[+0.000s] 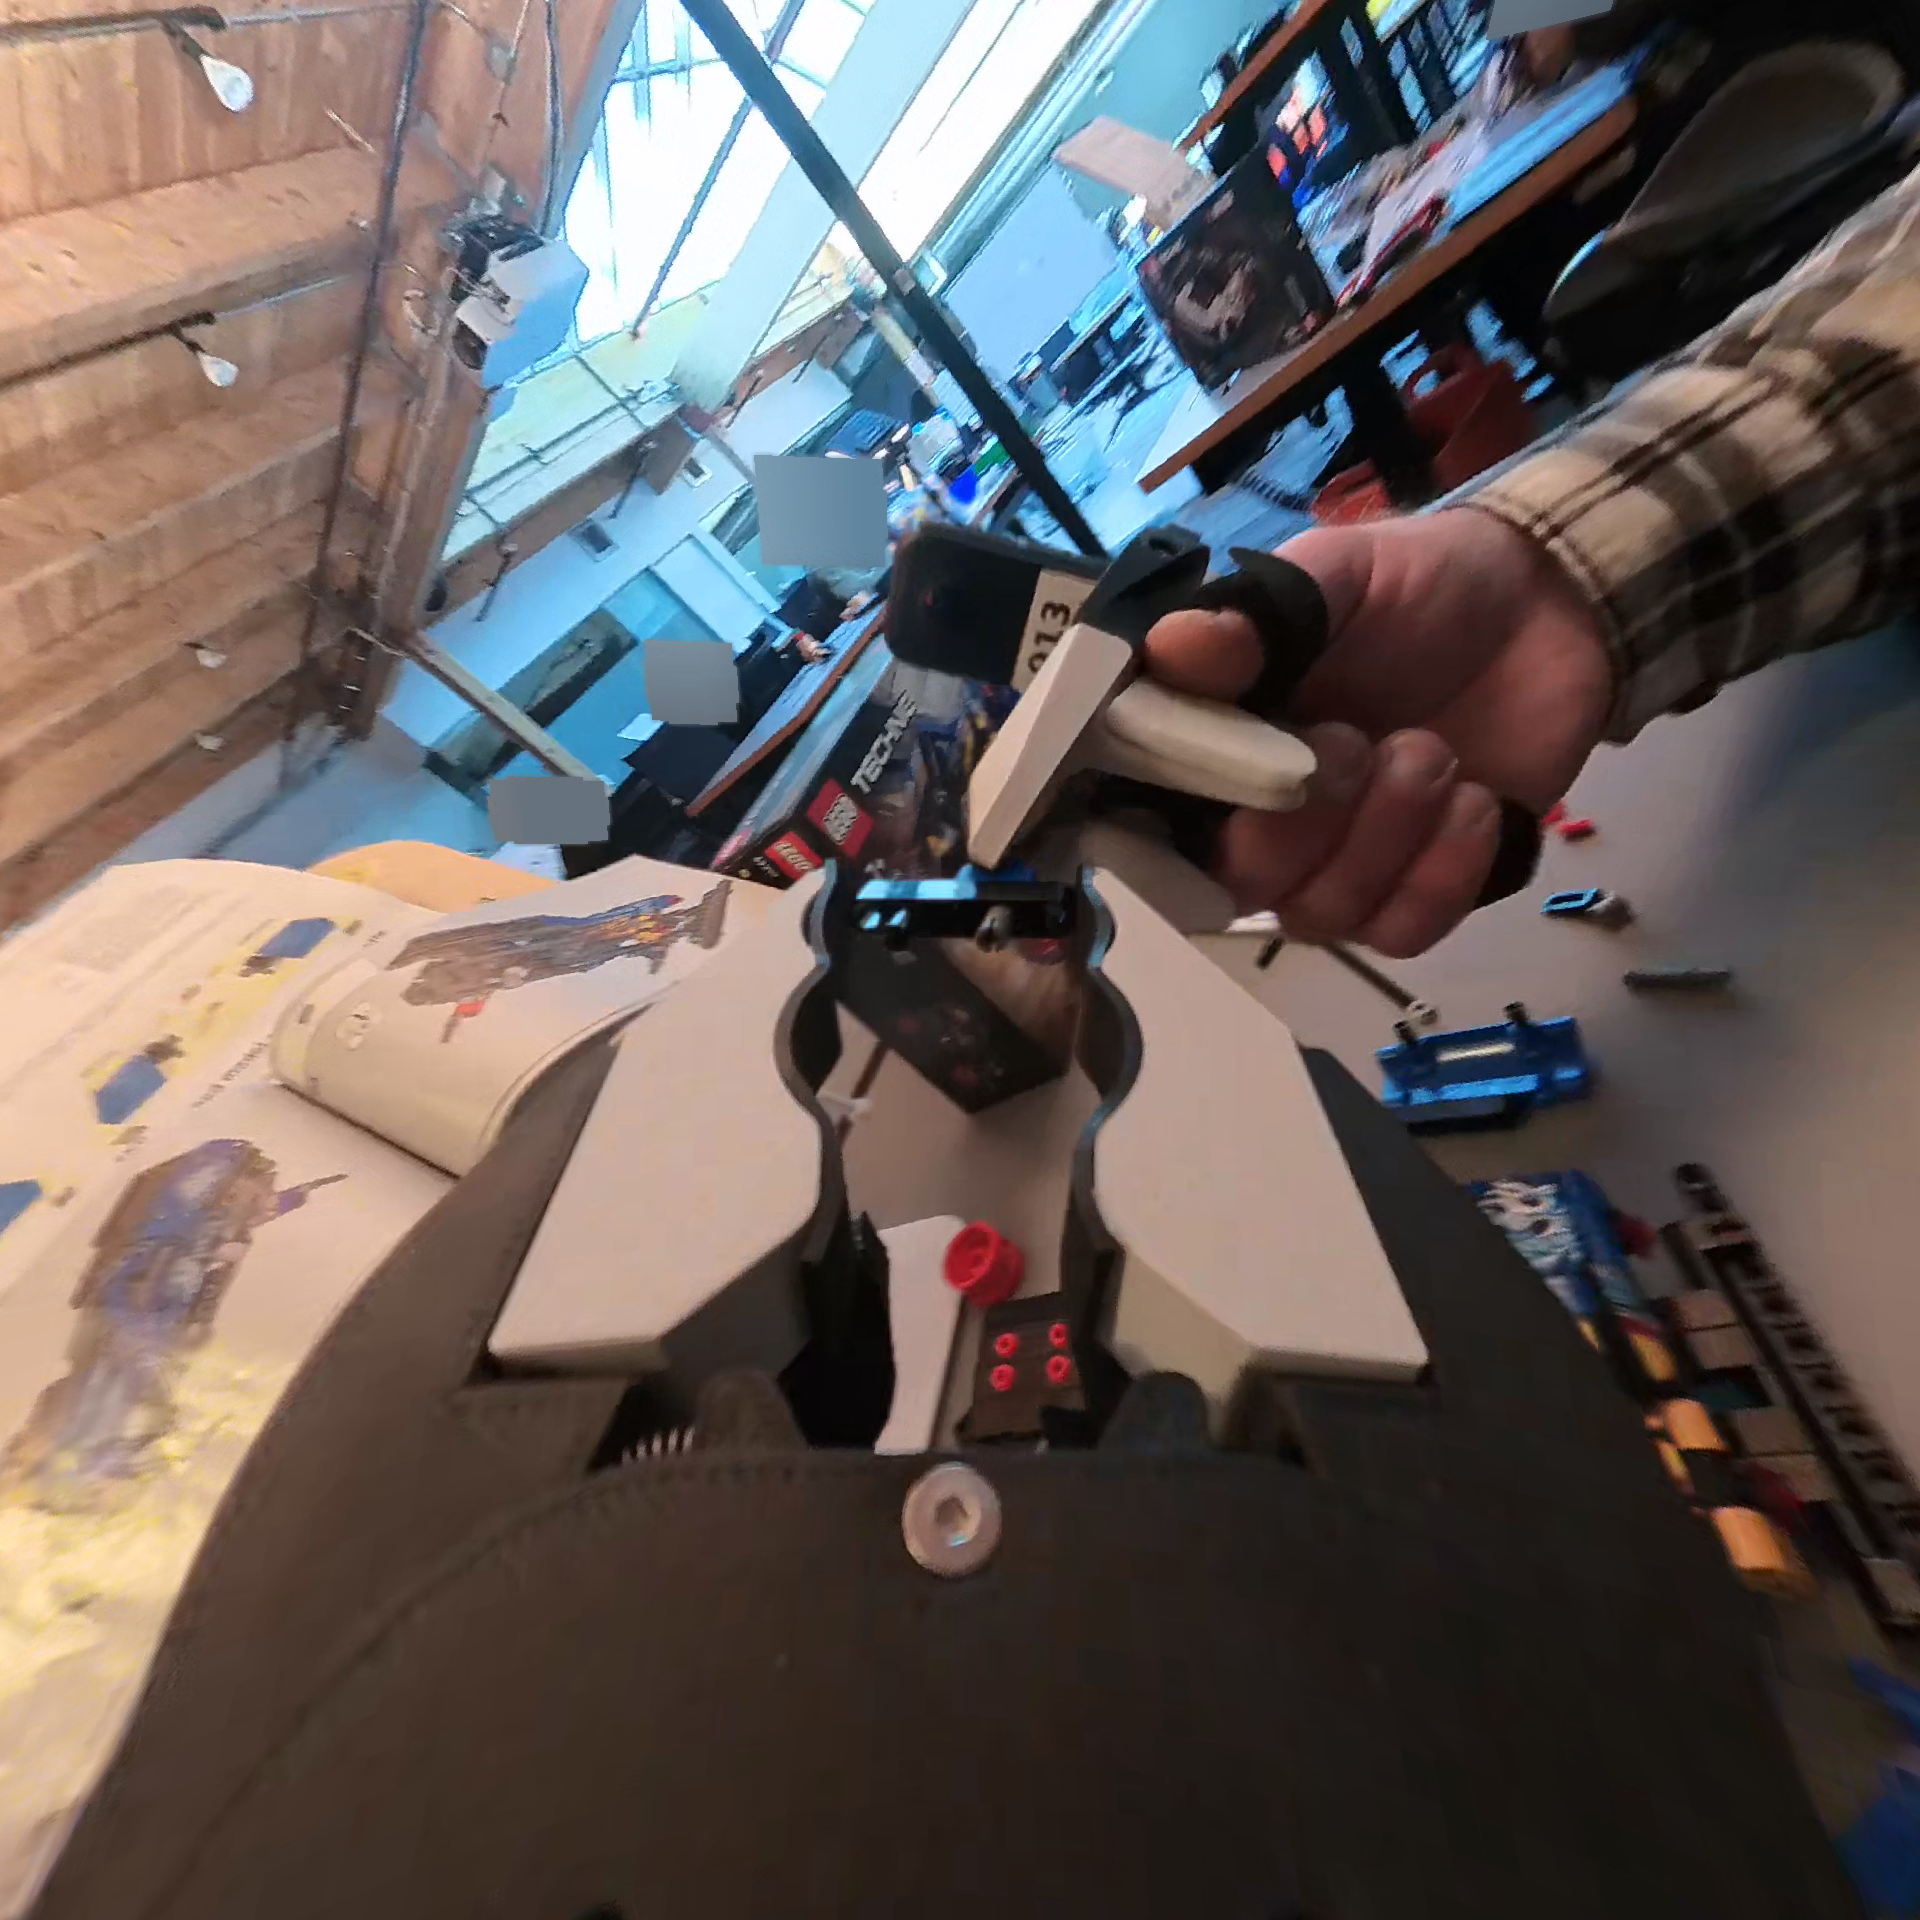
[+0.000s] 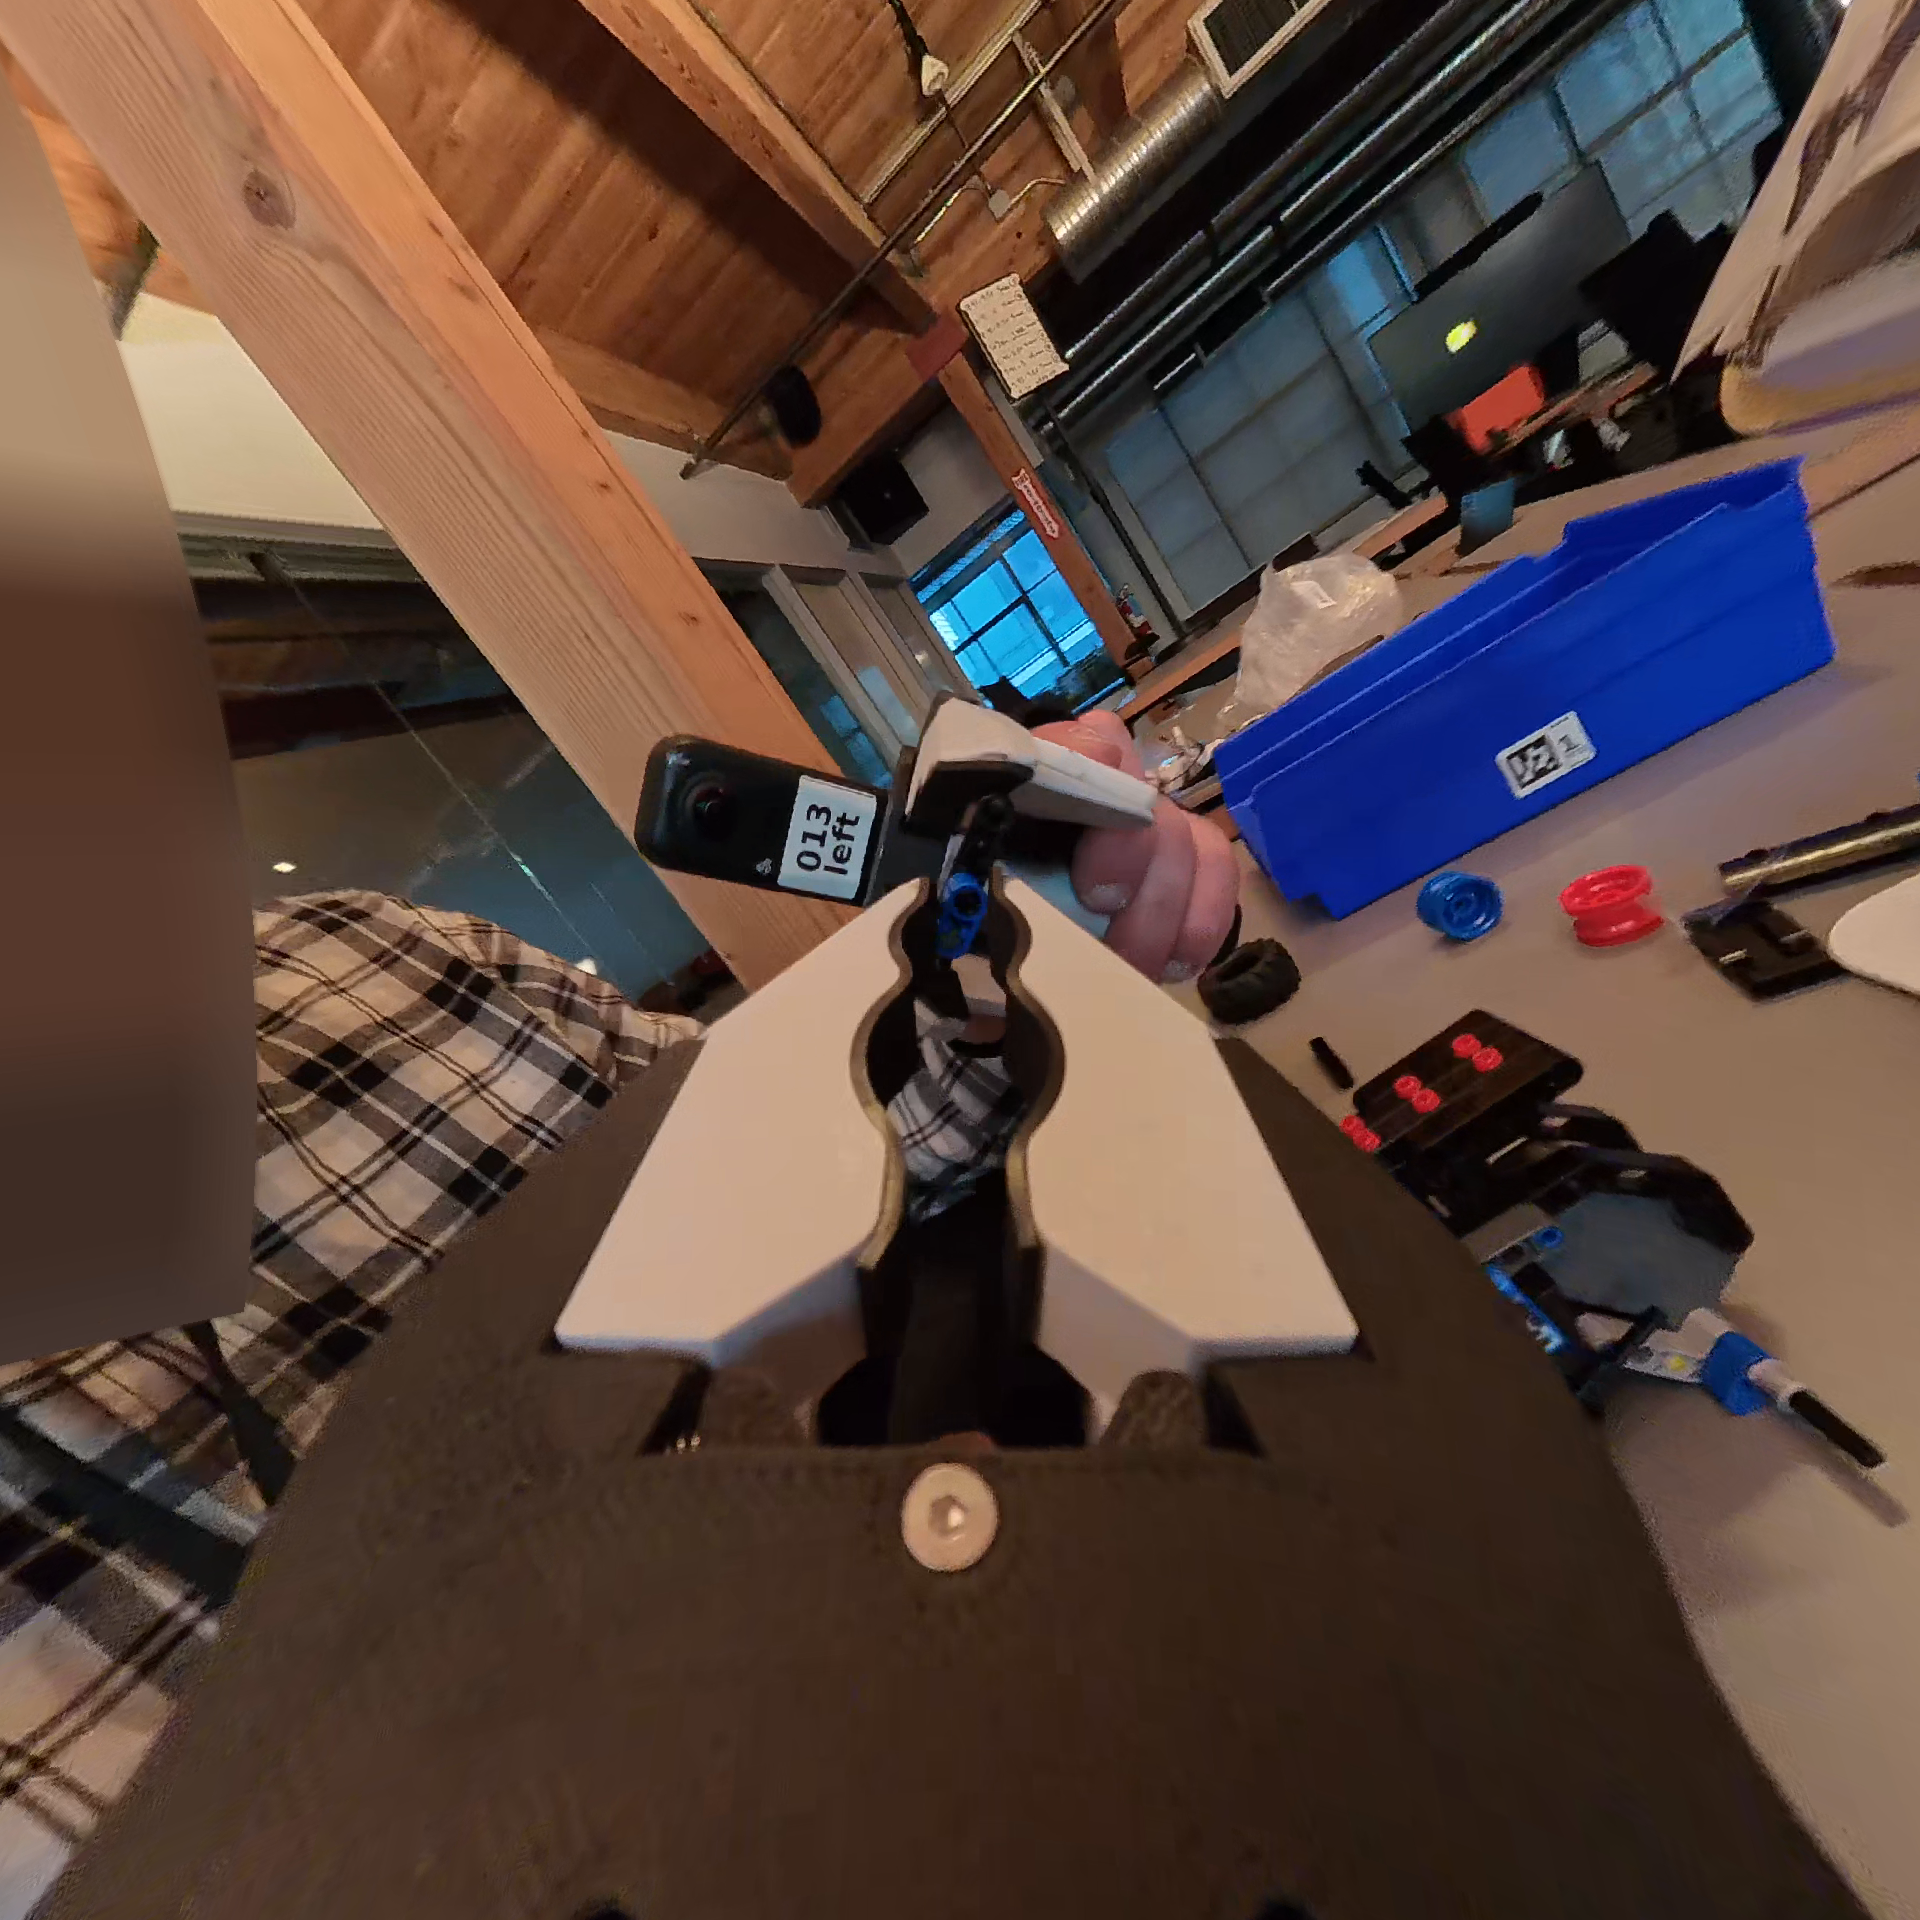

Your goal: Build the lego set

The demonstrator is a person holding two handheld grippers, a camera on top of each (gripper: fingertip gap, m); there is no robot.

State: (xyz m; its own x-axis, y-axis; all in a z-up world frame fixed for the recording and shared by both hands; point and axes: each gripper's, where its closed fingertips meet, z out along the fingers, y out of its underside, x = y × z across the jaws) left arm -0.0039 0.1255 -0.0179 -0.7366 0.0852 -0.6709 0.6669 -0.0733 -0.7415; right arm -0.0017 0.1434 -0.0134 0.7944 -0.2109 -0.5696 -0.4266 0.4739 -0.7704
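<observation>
I keep both grippers lifted above the table, tips meeting in the air, because the piece between them is too small to be joined on the surface. My left gripper [image 1: 961,904] is nearly closed and pinches a black beam [image 1: 966,906] across its tips, at 12 o'clock in the left wrist view; the beam lies crosswise so that its side holes face the other tool. From 1 o'clock the right gripper [image 1: 987,857] comes down onto it, held by a hand [image 1: 1434,727] in a plaid sleeve, and a blue part shows just where the two meet. In the right wrist view, my right gripper [image 2: 956,914] is also almost closed, and between its tips there is a blue pin [image 2: 961,904] with the black beam around it; I judge it grips the pin to push it into the beam, but whether the pin is already seated I cannot tell. The rest of the set waits on the table [image 2: 1714,1039], near enough to reach: a black block with red pins [image 2: 1455,1081] at 3 o'clock, a blue hub [image 2: 1460,906], a red hub [image 2: 1610,906] and a tyre [image 2: 1247,979]. The manual [image 1: 260,1039] lies open at 9 o'clock in the left view, for checking the step.
</observation>
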